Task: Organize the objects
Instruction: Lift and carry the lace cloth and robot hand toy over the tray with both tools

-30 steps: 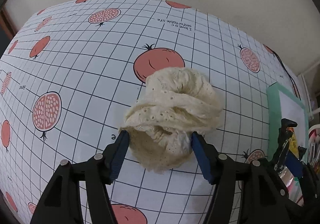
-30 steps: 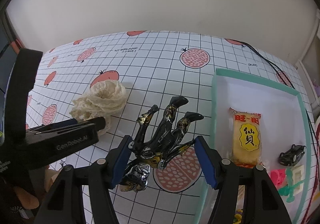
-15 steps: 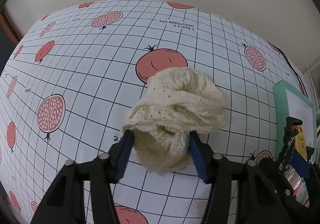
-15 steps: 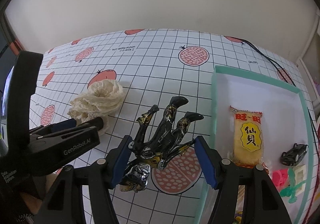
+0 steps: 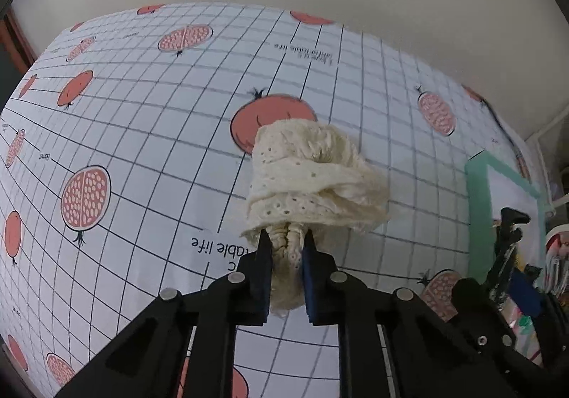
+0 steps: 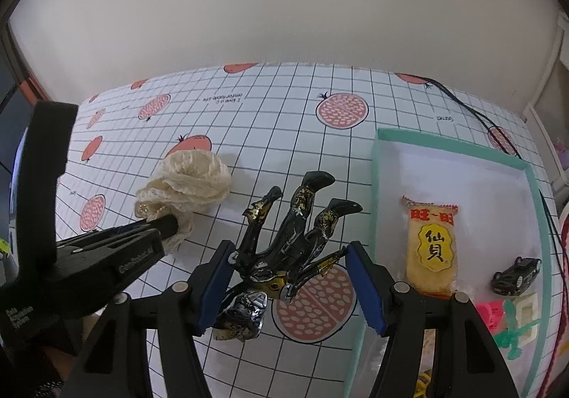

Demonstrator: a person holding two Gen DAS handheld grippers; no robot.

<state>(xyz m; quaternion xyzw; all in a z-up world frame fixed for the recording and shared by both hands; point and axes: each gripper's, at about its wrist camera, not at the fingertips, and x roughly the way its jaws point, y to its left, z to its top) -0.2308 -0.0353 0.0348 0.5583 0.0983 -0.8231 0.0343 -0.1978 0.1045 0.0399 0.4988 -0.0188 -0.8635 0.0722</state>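
1. So, the left gripper [image 5: 286,248] has its two blue-padded fingers squeezed right in on the bottom end of a cream lace scrunchie [image 5: 314,181]. The fabric is bunched up between the pads, and the rest of the scrunchie puffs out past the tips.
2. From the right wrist view you can see that same scrunchie [image 6: 188,184] out on the tablecloth [image 6: 284,135], a white one with a black grid and pomegranate prints, with the left gripper [image 6: 167,224] coming in from the left side and clamped on its near edge. Whether the scrunchie is touching the cloth or just off it, I can't tell.
3. The right gripper [image 6: 288,261] has its fingers spread wide, one on each side of a black and gold figure toy [image 6: 291,238]. The toy lies on the cloth with its limbs pointing away from the camera and its silvery end nearest the lens. The pads look just beside it, but I can't say for sure they touch.
4. Off to the right sits a shallow box with a mint green rim [image 6: 375,184] and a white inside. It's right next to the figure toy.
5. Inside the box: a yellow snack packet [image 6: 430,245] with red and black characters, a small black toy car [image 6: 517,275] further right, and some pink and green plastic bits [image 6: 505,319] near the bottom corner.
6. A dark cable [image 6: 473,110] runs across the far right of the table behind the box.
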